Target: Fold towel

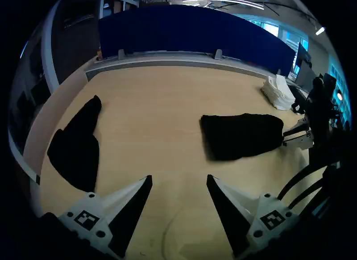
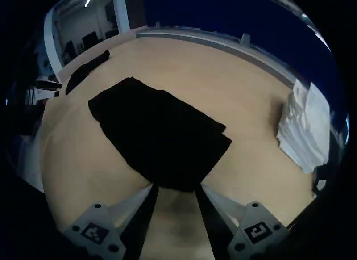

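- Jaws on the right gripper stand apart, low over the table. The near edge of the towel reaches right up to the gap between their tips. I cannot tell whether either tip touches the cloth.
- I hold the left gripper spread as well, with nothing between its tips. It is over bare table on the near side, well apart from the towel.
- From the left gripper view the towel lies right of centre, flat, a dark rough rectangle that looks doubled over already. The right gripper sits at its right-hand edge.
- I judge the towel soft and light, limp enough to sag and drag once lifted, and not slippery on the wood. Because it is layered, a pinch at the edge may catch only the top ply.
- The best hold, I think, is one corner of that edge in each gripper. The tips should slide flat under all the layers before closing, so the fold carries over evenly.
- Farther left, a second black cloth lies crumpled near the table's edge, away from the towel.
- Far right, a stack of white towels rests by the table's end.
- Beyond the far edge stands a blue partition.
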Available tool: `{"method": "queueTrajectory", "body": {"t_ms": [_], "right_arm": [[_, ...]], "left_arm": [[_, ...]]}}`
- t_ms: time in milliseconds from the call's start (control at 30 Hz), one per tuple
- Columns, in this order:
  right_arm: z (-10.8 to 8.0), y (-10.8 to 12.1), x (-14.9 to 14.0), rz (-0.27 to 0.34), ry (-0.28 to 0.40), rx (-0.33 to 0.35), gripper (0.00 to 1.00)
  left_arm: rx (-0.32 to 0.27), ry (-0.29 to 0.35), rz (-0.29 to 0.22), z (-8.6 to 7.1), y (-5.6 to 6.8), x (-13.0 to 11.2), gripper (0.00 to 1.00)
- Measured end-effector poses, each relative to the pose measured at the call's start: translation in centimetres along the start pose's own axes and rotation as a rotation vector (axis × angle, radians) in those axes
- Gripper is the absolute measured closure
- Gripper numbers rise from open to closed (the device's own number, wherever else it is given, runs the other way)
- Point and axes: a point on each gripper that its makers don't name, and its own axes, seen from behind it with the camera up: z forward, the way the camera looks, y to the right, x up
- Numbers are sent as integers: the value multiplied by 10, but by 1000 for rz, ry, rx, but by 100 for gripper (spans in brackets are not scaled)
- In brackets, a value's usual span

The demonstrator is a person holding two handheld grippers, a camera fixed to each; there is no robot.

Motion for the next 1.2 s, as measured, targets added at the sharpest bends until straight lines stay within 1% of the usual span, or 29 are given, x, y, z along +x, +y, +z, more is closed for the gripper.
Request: {"method": "queueTrajectory", "body": {"t_ms": [100,233,367,433,567,700,800,1000,1200], "right_arm": [[2,3,0,-1,1,-1,49],[2,1,2,0,3,8,51],[5,-1,-1,1,-7,17,69],[6,-1,-2,2,-11,18,72],[5,0,-1,6,-10,13,76],[3,5,4,-1,2,-15,92],[0,5,4,-8,8,-25,94],[-3,-3,0,-1,6,-3,96],[-11,-3,5,-12,26,-17,97]], "left_arm": [[-4,-4,2,-2,0,-2,10],[-5,-9,4,-1,0,-5,10],[-8,-11,6,0,1,-5,10],[-10,-11,7,0,2,-4,10],[-11,-10,12,1,2,-2,10],[-10,-11,16,2,2,0,10],[-11,-10,16,2,2,0,10],[-11,-10,14,3,2,-1,10],[-10,-10,20,4,2,0,10]]}}
